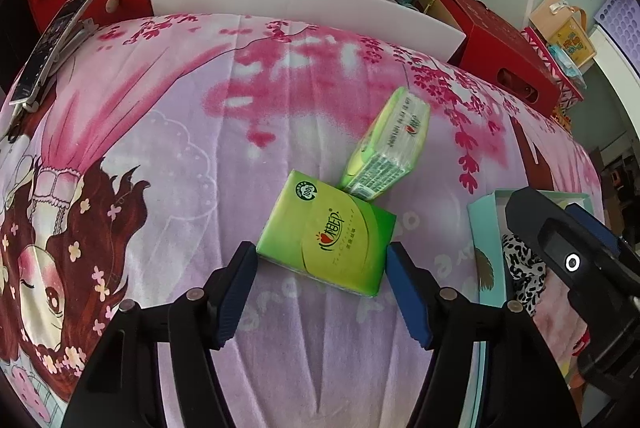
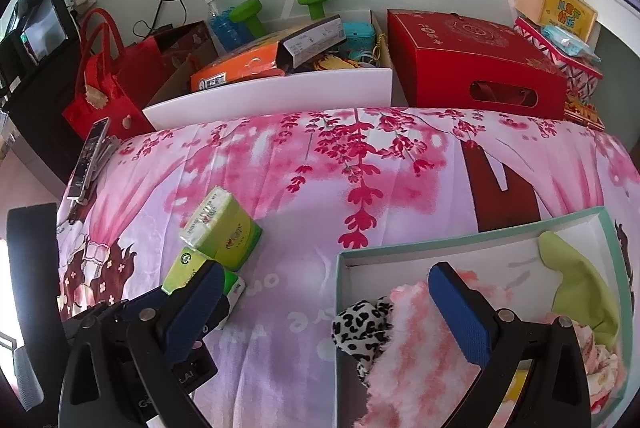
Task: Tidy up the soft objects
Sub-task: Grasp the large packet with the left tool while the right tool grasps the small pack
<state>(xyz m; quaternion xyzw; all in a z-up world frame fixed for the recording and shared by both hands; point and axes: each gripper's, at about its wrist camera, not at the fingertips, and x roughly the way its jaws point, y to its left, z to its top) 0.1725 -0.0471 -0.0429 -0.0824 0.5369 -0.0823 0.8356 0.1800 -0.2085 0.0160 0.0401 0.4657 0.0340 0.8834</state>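
Observation:
Two green tissue packs lie on the pink printed bedsheet. The near pack [image 1: 326, 234] lies flat between my left gripper's [image 1: 320, 268] open fingertips, not clamped. The second pack [image 1: 386, 144] leans on its far edge. In the right wrist view the packs [image 2: 222, 228] sit at the left, with the left gripper partly over the near one. My right gripper [image 2: 324, 304] is open and empty, over the near left corner of a teal-rimmed box [image 2: 448, 242]. The box holds a pink fluffy cloth [image 2: 416, 340], a leopard-print cloth [image 2: 360, 320] and a green cloth [image 2: 576, 288].
A phone [image 1: 52, 48] lies at the bed's left edge. Behind the bed stand a white bin [image 2: 272, 94] with an orange box and clutter, red bags [image 2: 104, 84], a red carton [image 2: 476, 64] and green dumbbells [image 2: 312, 0].

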